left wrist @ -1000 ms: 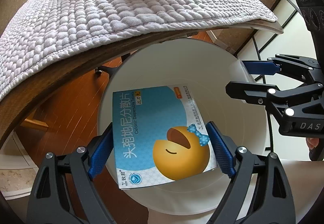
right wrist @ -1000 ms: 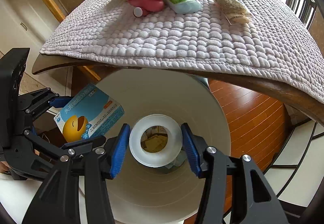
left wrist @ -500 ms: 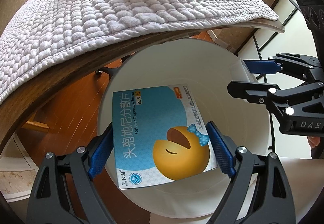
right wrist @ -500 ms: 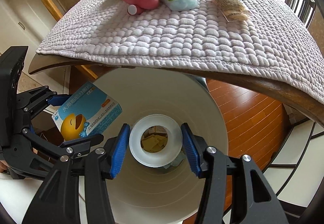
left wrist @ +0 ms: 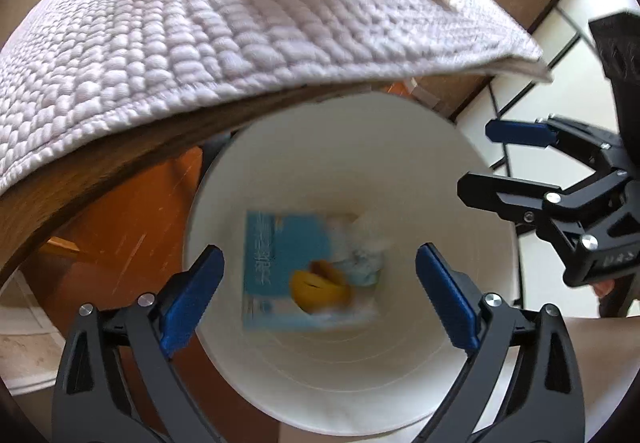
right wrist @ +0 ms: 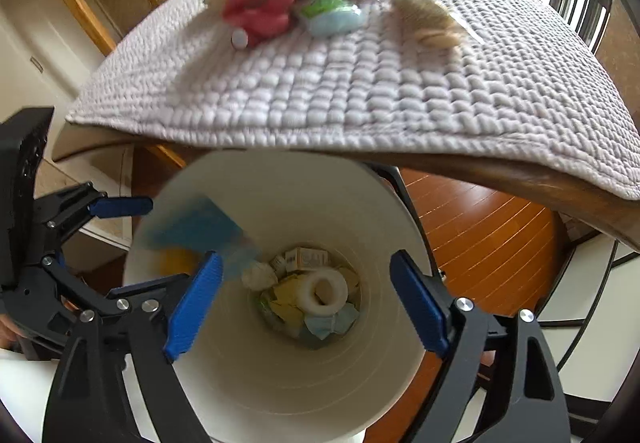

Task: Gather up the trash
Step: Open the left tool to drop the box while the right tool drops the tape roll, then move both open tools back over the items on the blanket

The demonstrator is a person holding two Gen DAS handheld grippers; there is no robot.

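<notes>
White bin (left wrist: 400, 383), blue box (left wrist: 280, 243), lilac waffle-knit cloth (left wrist: 200, 43)

Both the left gripper (left wrist: 319, 293) and the right gripper (right wrist: 305, 301) are matte black frames of cut-out struts, studded with round silver screw heads. Each finger (left wrist: 446, 297) carries a ribbed blue pad. Pale embossed lettering marks one black body at the right edge of the left wrist view.
</notes>
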